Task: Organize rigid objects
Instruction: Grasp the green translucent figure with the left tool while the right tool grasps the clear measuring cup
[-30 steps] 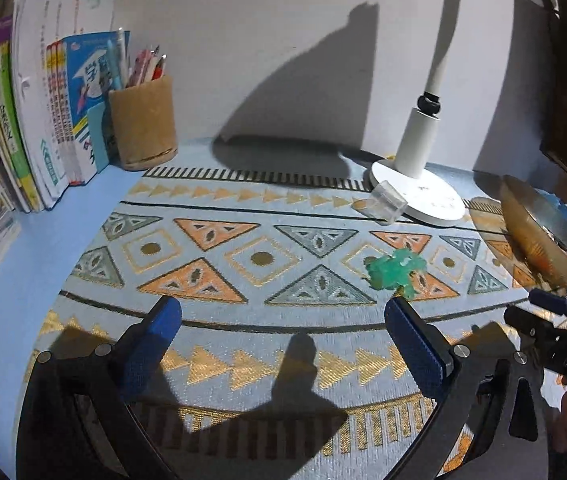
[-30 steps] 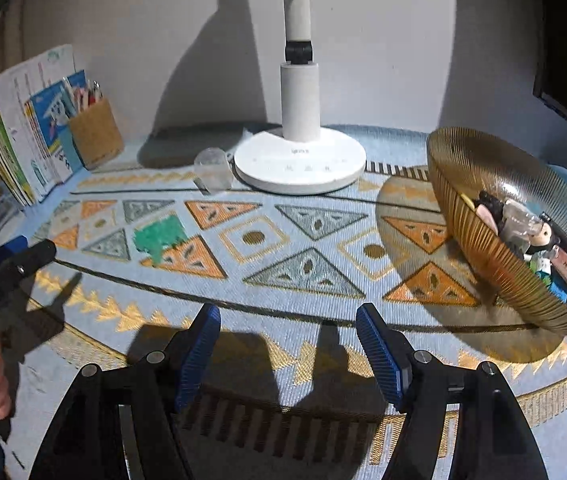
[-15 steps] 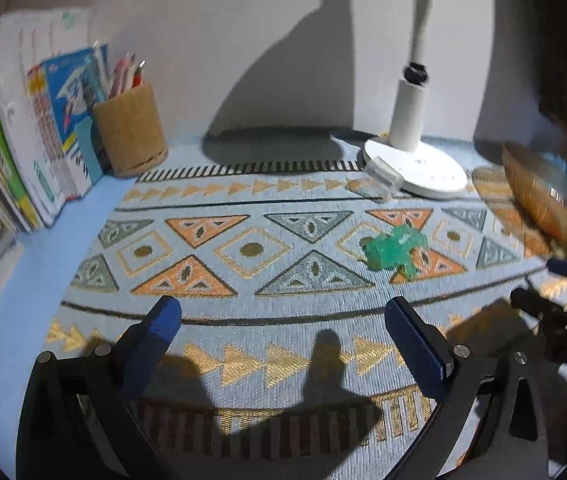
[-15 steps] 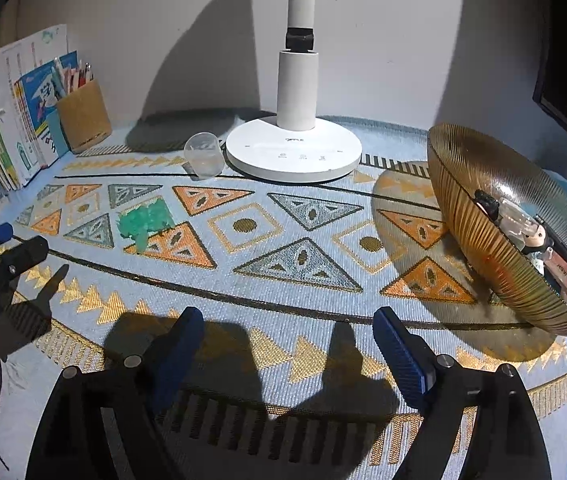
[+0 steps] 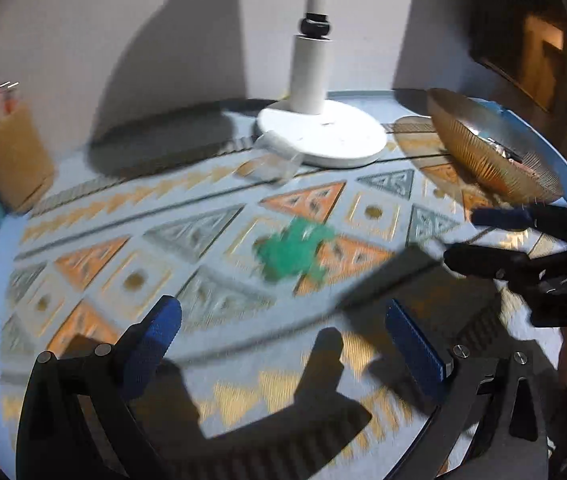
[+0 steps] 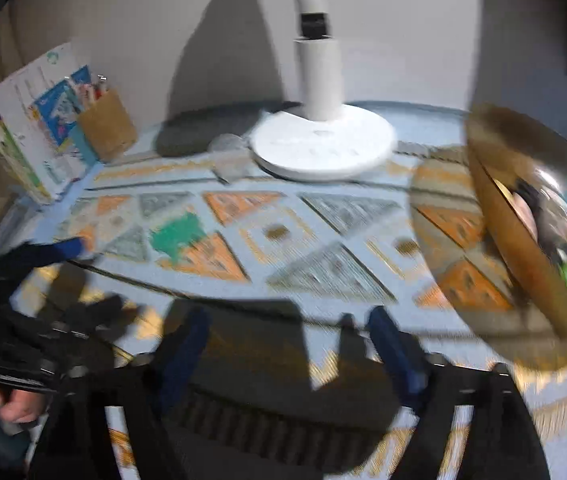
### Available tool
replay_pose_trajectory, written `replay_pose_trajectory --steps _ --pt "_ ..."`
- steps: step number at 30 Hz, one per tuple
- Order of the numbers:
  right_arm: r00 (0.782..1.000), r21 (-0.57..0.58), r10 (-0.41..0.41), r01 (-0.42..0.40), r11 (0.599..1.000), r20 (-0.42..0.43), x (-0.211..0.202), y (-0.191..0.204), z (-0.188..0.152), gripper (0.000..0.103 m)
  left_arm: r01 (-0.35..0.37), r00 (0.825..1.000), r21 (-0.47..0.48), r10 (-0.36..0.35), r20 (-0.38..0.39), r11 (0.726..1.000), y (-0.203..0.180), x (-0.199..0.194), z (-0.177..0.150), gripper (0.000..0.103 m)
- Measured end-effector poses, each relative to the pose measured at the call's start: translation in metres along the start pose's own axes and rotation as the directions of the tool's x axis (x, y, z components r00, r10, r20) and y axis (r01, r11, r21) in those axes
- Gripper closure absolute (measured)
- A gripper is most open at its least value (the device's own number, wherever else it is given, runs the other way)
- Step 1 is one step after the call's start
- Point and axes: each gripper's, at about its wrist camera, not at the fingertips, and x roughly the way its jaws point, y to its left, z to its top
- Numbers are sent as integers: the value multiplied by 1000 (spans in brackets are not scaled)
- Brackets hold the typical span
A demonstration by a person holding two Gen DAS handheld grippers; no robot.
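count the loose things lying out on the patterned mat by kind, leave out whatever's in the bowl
green toy piece: 1
small clear plastic cup: 1
white desk lamp: 1
amber ribbed bowl: 1
total: 4
The cork pen holder and books stand off the mat.

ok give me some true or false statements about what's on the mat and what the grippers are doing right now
1. The green toy lies on the patterned mat, apart from the bowl. True.
2. The left gripper is clamped on the green toy. False: nothing is between its pads and the toy lies ahead of it.
3. The amber bowl is empty. False: several small items lie inside it.
4. The clear cup lies beside the white lamp base. True.
5. The right gripper holds the clear cup. False: its jaws are closing with nothing between them.
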Motion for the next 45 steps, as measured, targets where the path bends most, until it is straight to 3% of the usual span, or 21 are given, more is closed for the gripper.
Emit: replay_pose_trajectory --steps 5,10,12,18,22,27,30,31,33,35,36,40,45 --pt "999 -80 27 -23 997 43 7 10 58 31 29 997 -58 -33 -71 998 7 41 19 10" --pt "996 -103 87 -87 991 -5 51 16 98 36 17 998 -38 -19 -58 999 -4 50 32 11" --pt "996 -118 86 -88 989 -16 66 24 104 37 16 998 -36 -18 -56 999 -3 50 31 18" --pt "996 -164 88 -92 982 -30 94 38 112 37 73 996 -64 -76 -37 995 8 44 27 19" --pt "995 -192 89 -97 977 -51 107 46 115 55 57 998 -45 -59 -33 997 4 42 26 22" --pt "995 -210 53 -69 975 -82 122 54 117 57 51 998 -49 -53 -39 997 4 44 26 22" --pt "995 -206 53 -71 976 -90 127 54 115 66 41 998 -52 -42 -35 998 5 45 26 26" --pt "995 -203 51 -67 977 -83 126 53 114 66 36 999 -48 -38 -34 998 4 45 26 28" --pt "996 -207 55 -70 976 -74 120 52 110 66 56 998 -26 -57 -30 998 0 43 26 50" --pt "996 -210 58 -70 975 -61 111 51 105 66 34 999 15 -34 -22 999 -8 44 25 51" --pt "996 -206 62 -73 976 -57 105 50 103 66 26 1000 33 -26 -8 999 -12 42 25 60" --pt "998 -172 57 -59 983 -19 69 36 88 66 21 1000 72 -22 6 997 -20 33 21 60" --pt "998 -116 62 -59 991 23 10 6 41 66 86 996 -29 -85 22 996 -13 5 10 65"
